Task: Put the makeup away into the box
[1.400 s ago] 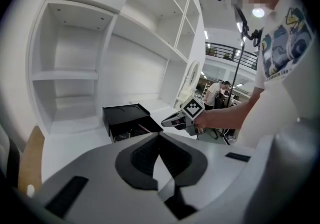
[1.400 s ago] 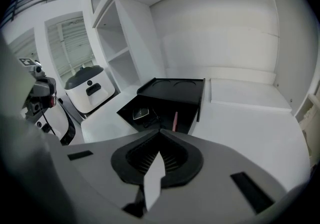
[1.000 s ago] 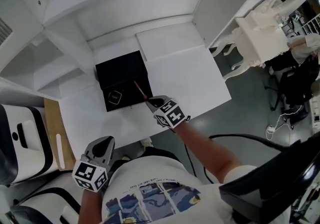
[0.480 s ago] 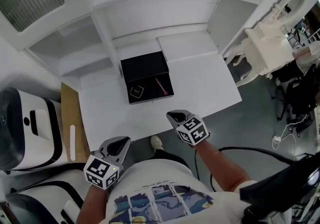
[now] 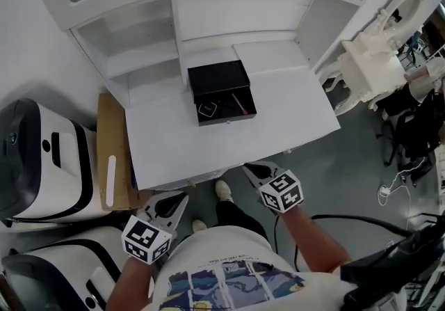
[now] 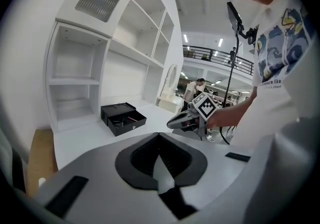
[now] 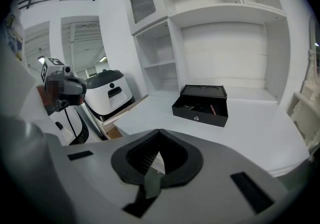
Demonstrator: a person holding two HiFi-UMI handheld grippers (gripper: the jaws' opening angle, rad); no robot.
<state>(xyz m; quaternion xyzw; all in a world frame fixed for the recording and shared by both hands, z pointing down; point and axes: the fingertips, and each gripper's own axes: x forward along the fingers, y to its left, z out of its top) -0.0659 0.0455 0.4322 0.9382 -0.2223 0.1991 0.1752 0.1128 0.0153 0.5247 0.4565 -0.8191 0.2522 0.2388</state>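
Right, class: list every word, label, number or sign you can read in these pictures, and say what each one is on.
Nothing here can be read for certain.
On the shirt: a line of small print by the picture, too blurred to read.
On the left gripper and right gripper: black-and-white square patterns only, no words.
On the small square case in the box: a pale mark, too small to read.

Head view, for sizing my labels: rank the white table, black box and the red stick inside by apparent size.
1. white table
2. black box
3. red stick
None look alike.
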